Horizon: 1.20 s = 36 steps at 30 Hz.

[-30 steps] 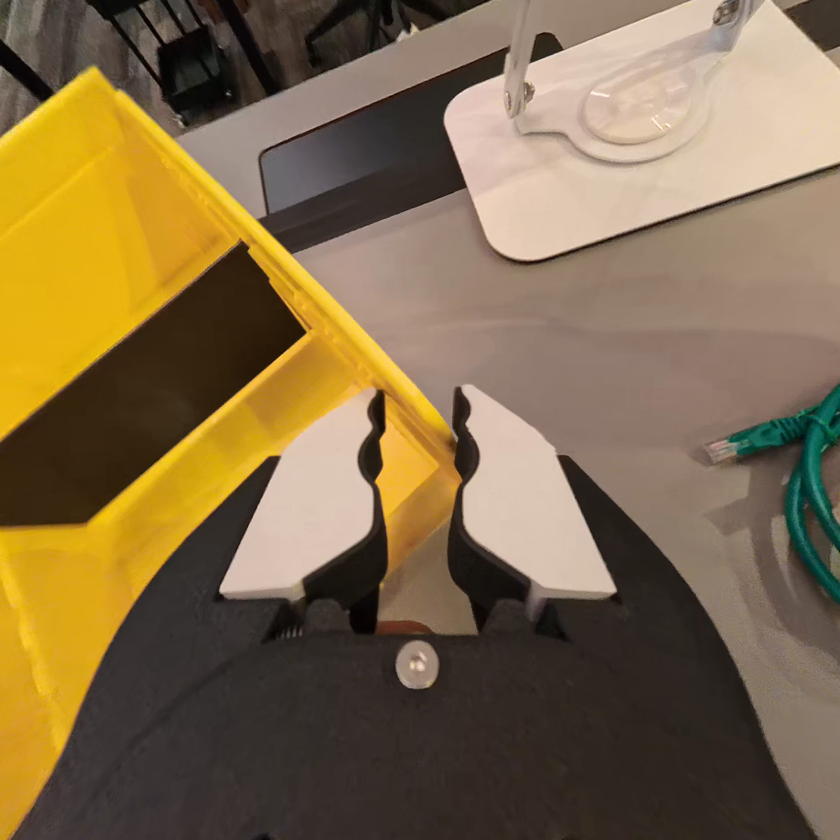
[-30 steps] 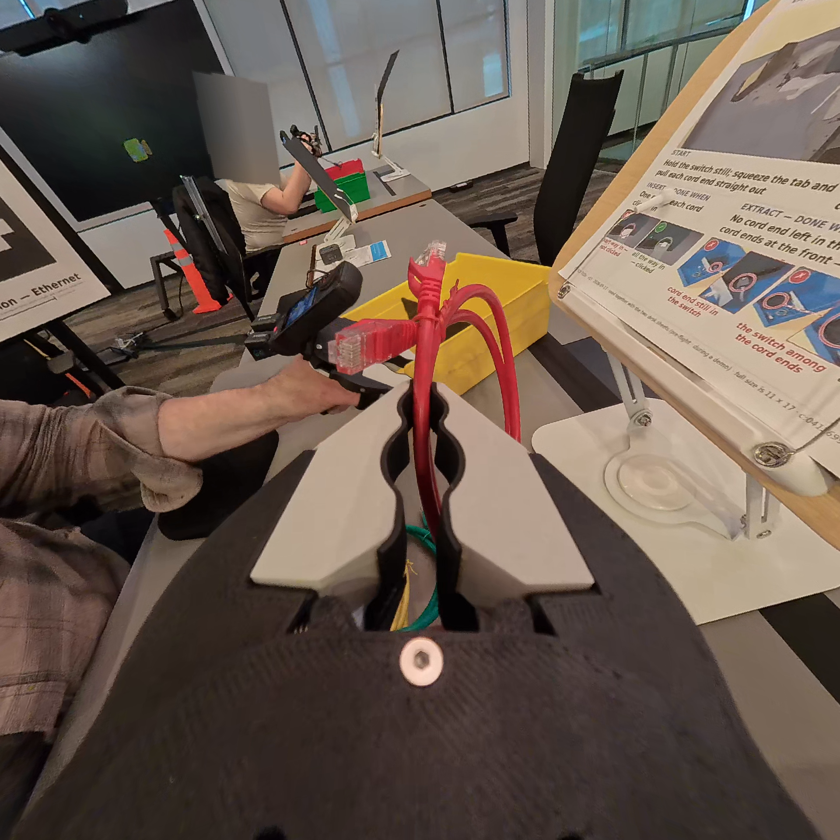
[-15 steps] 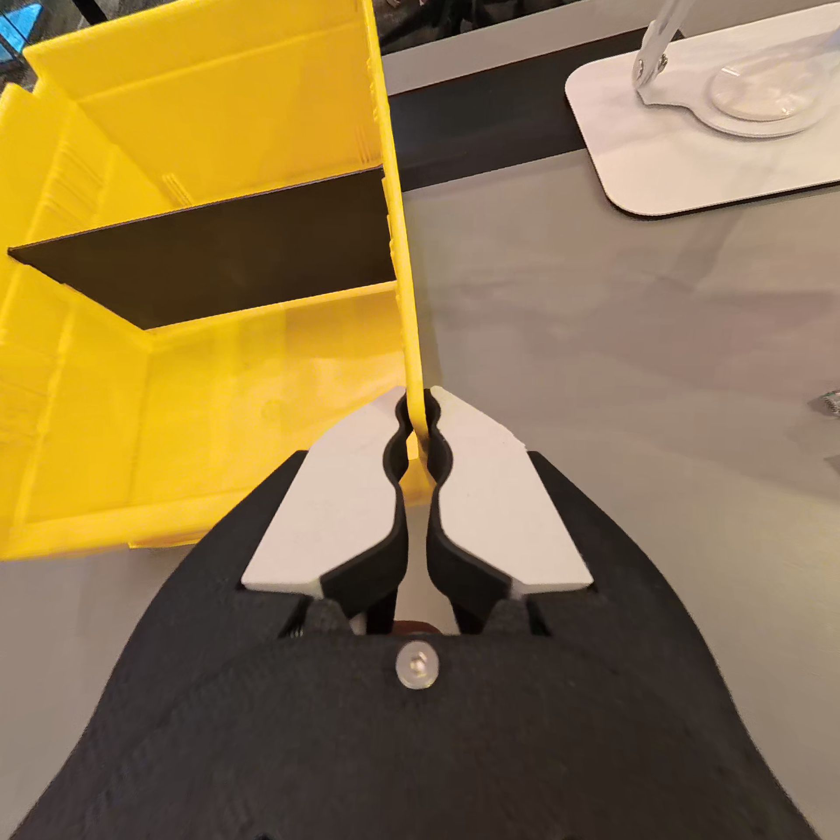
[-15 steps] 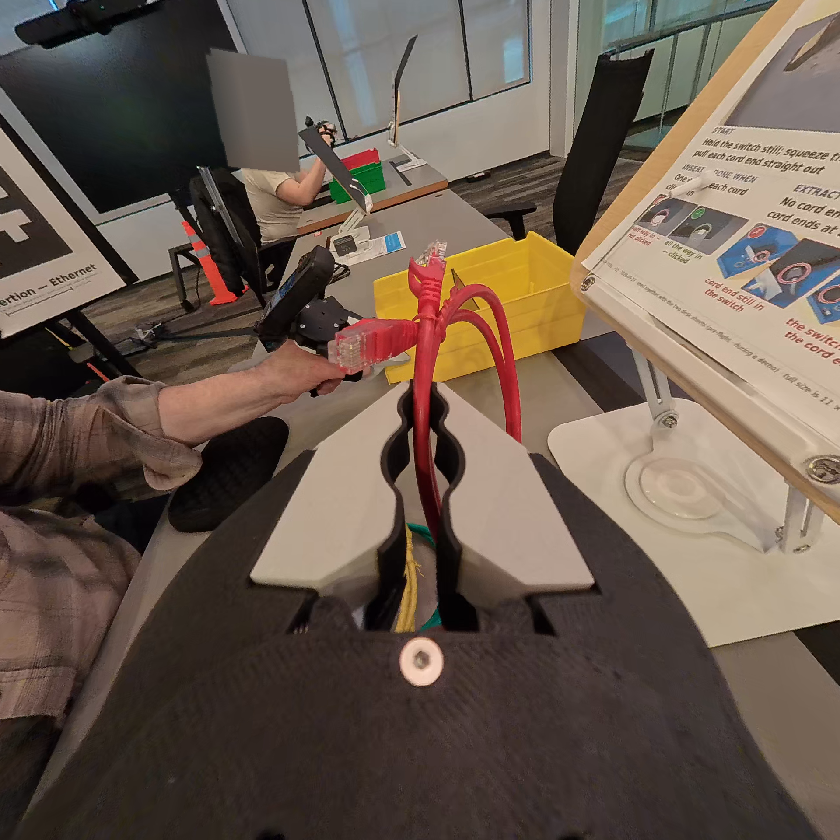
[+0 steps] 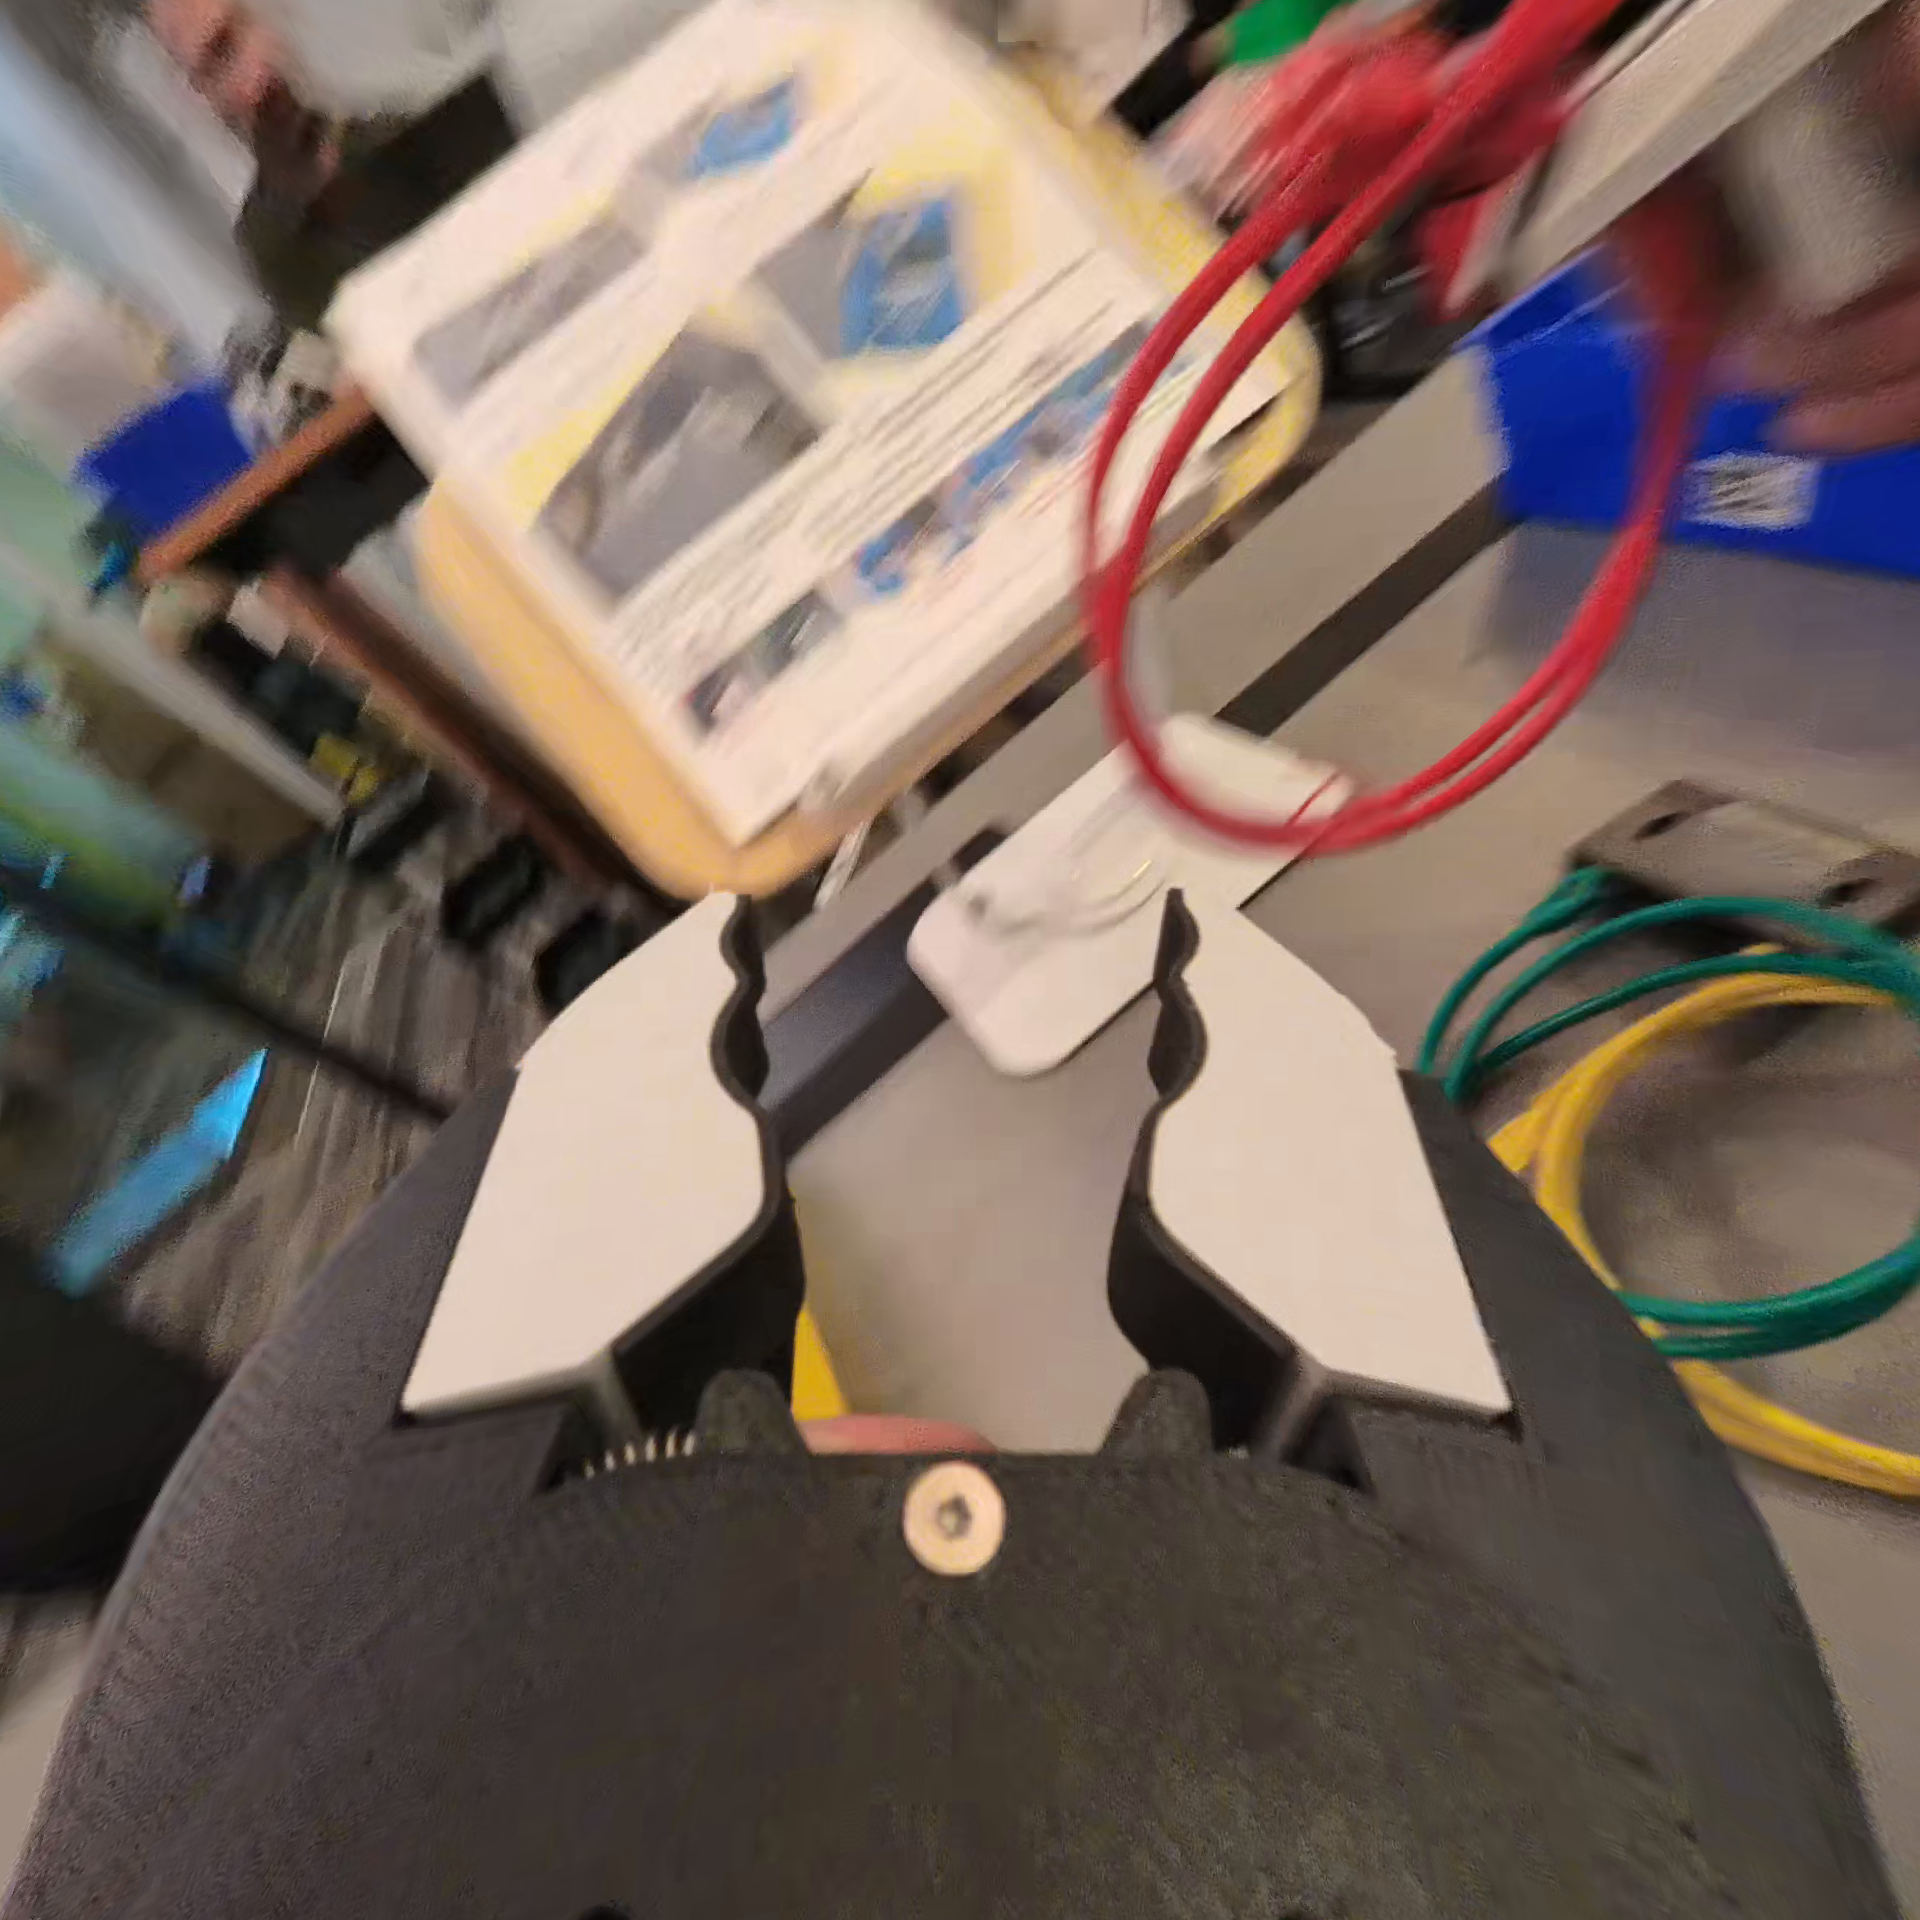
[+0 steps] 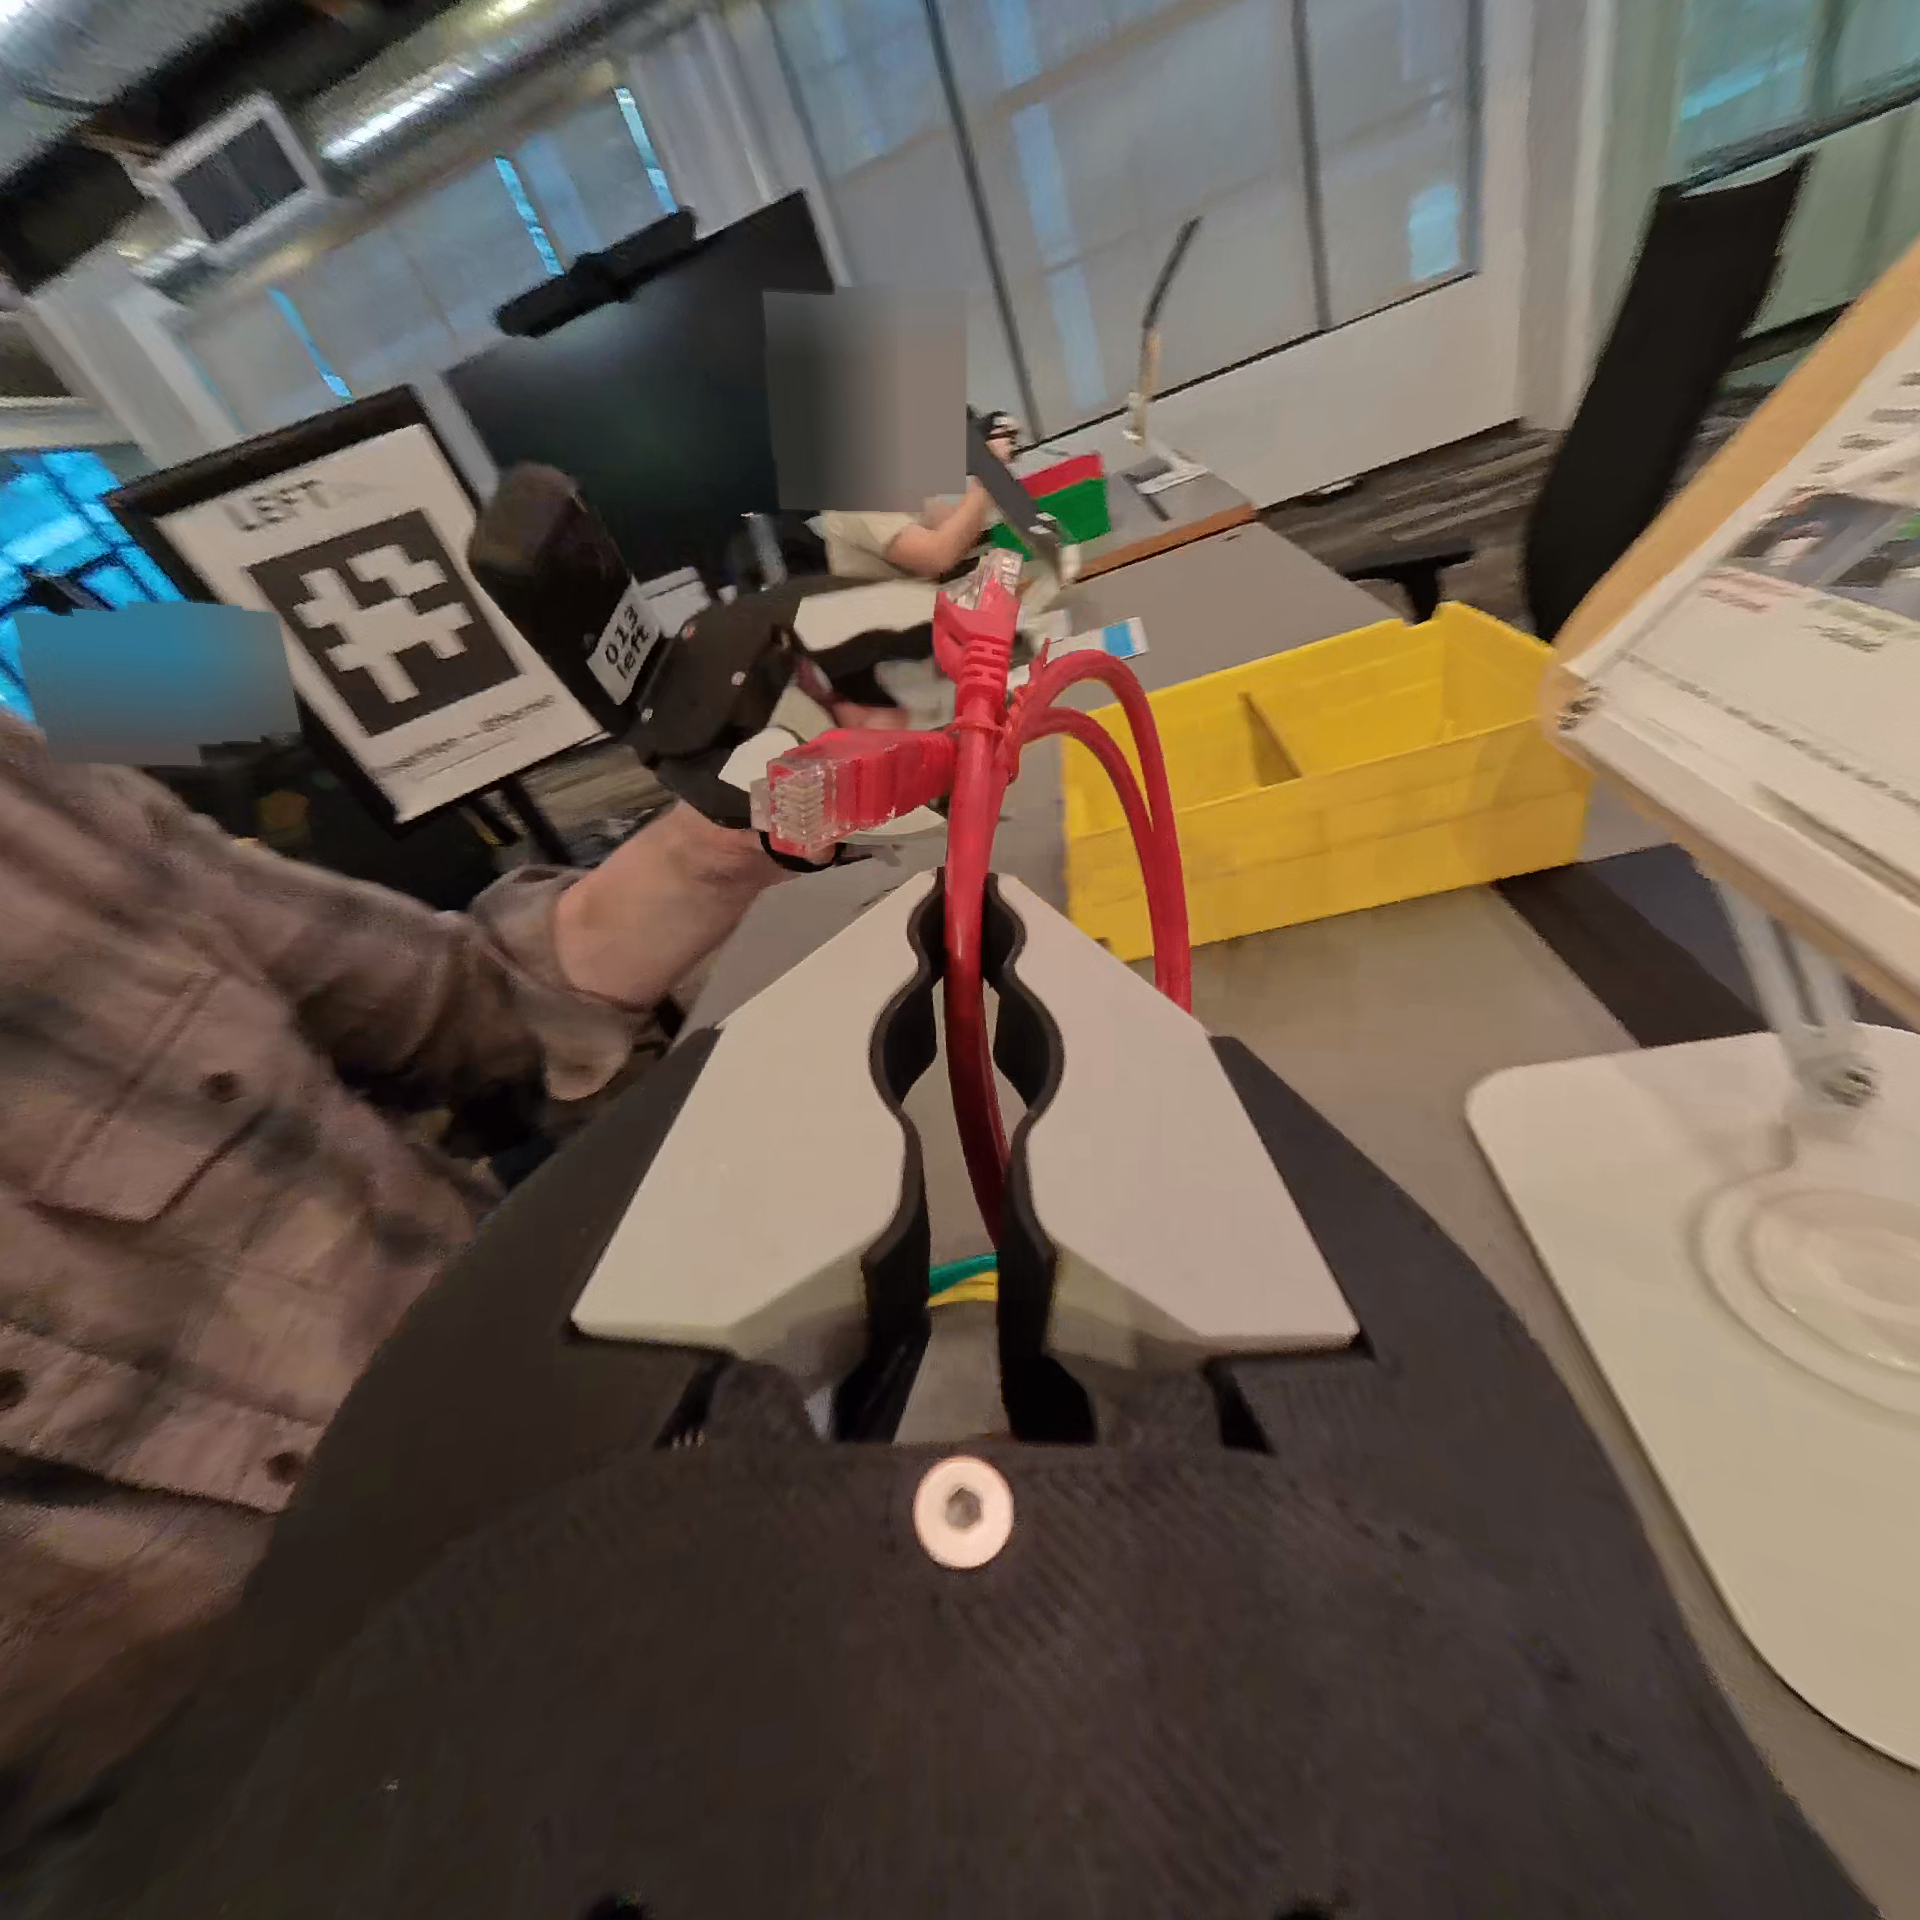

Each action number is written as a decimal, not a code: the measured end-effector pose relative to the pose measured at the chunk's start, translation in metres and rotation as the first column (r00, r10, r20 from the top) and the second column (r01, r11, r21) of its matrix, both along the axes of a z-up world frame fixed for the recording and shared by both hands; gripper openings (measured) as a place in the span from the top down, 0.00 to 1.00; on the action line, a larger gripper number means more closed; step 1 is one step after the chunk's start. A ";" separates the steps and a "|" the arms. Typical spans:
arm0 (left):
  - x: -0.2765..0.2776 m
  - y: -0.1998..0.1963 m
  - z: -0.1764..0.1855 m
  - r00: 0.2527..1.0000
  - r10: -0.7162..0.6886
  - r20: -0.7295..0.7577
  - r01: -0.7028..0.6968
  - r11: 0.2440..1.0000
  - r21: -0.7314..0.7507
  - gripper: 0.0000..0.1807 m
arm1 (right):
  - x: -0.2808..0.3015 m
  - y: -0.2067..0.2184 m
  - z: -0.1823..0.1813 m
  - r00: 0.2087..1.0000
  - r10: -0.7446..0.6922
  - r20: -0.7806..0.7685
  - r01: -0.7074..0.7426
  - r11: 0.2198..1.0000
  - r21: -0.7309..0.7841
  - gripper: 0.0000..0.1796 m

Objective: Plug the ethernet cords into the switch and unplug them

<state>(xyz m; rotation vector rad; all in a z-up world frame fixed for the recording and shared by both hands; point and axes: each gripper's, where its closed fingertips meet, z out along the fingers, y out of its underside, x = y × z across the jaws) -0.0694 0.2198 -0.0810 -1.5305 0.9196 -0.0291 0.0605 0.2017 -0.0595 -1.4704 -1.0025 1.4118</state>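
Wide apart and holding nothing: that is how your left gripper (image 5: 956,997) stands, lifted off the table (image 5: 966,1278), its view badly smeared. Your right gripper (image 6: 968,935) has its jaws together, clamped on the red cord (image 6: 971,1039), which stands up out of the fingertips.

Going left to right in the right wrist view: your left hand (image 6: 675,883) and its gripper sit just behind one red plug (image 6: 831,795) that sticks out sideways toward them. A second plug (image 6: 982,603) points upward, and the rest of the cord hangs in loops just right of the jaws. Beyond those comes the yellow bin (image 6: 1330,800), then the tilted instruction board (image 6: 1766,623) on its white base (image 6: 1662,1351).

In the left wrist view, a green cord (image 5: 1662,1039) and a yellow cord (image 5: 1621,1122) lie coiled on the table at right. Behind them rests a grey slab with holes (image 5: 1745,862); I take it for the switch, though blur leaves that unsure.

You look to be at the start of the plugging stage, with no cord seated yet. Next, I'd judge, close the left jaws on the sideways plug, or use them to steady the switch, then line the plug squarely with a port. The loose loops could snag as you carry the cord across.
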 end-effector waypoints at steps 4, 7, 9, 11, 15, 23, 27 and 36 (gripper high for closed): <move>0.080 -0.012 0.020 0.935 -0.321 -0.147 0.329 0.944 0.030 0.57 | -0.004 -0.013 -0.006 0.995 0.103 0.002 -0.103 0.995 -0.018 0.99; 0.095 -0.002 0.009 0.854 -0.433 -0.290 0.448 0.894 -0.014 0.60 | -0.006 -0.019 -0.009 0.989 0.146 0.001 -0.146 0.989 -0.033 0.99; 0.102 -0.002 0.004 0.807 -0.523 -0.275 0.526 0.848 -0.068 0.68 | -0.008 -0.022 -0.013 0.985 0.170 0.021 -0.169 0.985 -0.036 0.99; 0.106 0.002 0.000 0.780 -0.567 -0.267 0.562 0.821 -0.100 0.80 | -0.010 -0.025 -0.016 0.981 0.194 0.030 -0.193 0.980 -0.044 0.99; 0.112 0.000 -0.011 0.717 -0.654 -0.240 0.632 0.756 -0.173 0.95 | -0.008 -0.021 -0.018 0.983 0.185 0.014 -0.183 0.981 -0.059 0.99; 0.111 0.012 -0.015 0.723 -0.691 -0.026 0.666 0.706 -0.238 0.96 | 0.005 -0.002 -0.015 0.998 0.034 0.054 -0.036 0.998 0.045 0.83; 0.100 0.008 -0.030 0.689 -0.717 0.105 0.708 0.634 -0.311 0.96 | 0.013 -0.002 -0.017 0.985 -0.056 0.162 0.019 0.975 0.221 0.78; 0.099 -0.017 -0.055 0.564 -0.801 0.201 0.779 0.434 -0.453 0.96 | -0.014 -0.027 -0.020 0.952 -0.087 0.295 -0.076 0.864 0.497 0.81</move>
